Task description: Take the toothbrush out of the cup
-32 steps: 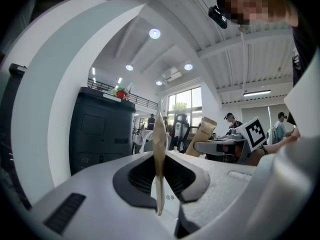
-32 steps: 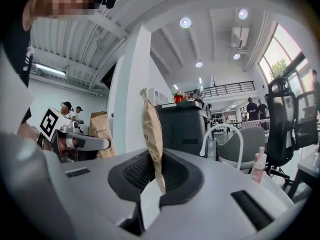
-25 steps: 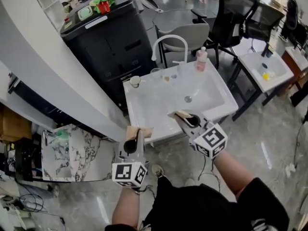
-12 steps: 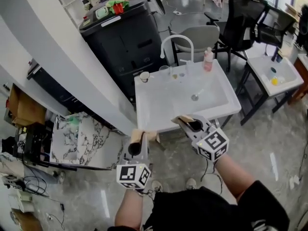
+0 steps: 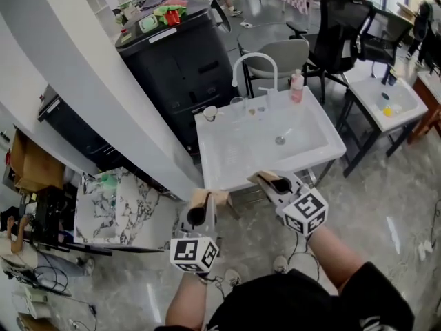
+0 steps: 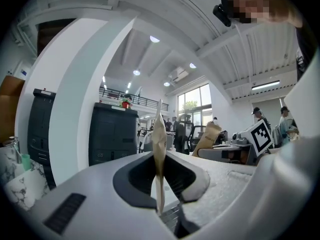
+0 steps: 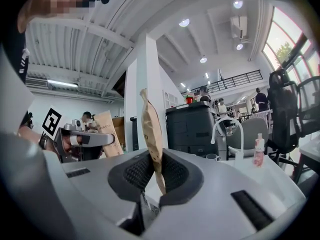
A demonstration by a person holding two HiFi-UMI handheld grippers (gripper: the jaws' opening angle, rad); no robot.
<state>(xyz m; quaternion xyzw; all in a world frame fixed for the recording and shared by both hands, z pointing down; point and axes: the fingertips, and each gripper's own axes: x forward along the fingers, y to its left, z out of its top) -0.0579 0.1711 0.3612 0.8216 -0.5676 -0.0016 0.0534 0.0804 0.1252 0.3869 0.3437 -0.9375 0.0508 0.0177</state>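
Observation:
A white sink (image 5: 227, 161) with a curved white faucet (image 5: 253, 64) stands ahead of me. On its back rim are a white cup (image 5: 210, 112) and a clear glass (image 5: 238, 106); the cup (image 7: 212, 157) also shows small beside the faucet in the right gripper view. I cannot make out a toothbrush at this distance. My left gripper (image 5: 207, 197) and right gripper (image 5: 260, 178) are held level, side by side, just short of the sink's front edge. Both are shut, with tan pads (image 6: 159, 134) pressed together and nothing between them (image 7: 150, 129).
A pink bottle (image 5: 297, 87) stands on the sink's back right corner. A tall black cabinet (image 5: 186, 67) is behind the sink on the left and a grey chair (image 5: 279, 54) behind it. A small white table (image 5: 386, 102) is on the right, a marbled box (image 5: 114, 209) on the floor left.
The sink has slid up and to the right in the head view. Both grippers now sit just in front of its edge instead of over it. Both have stayed shut.

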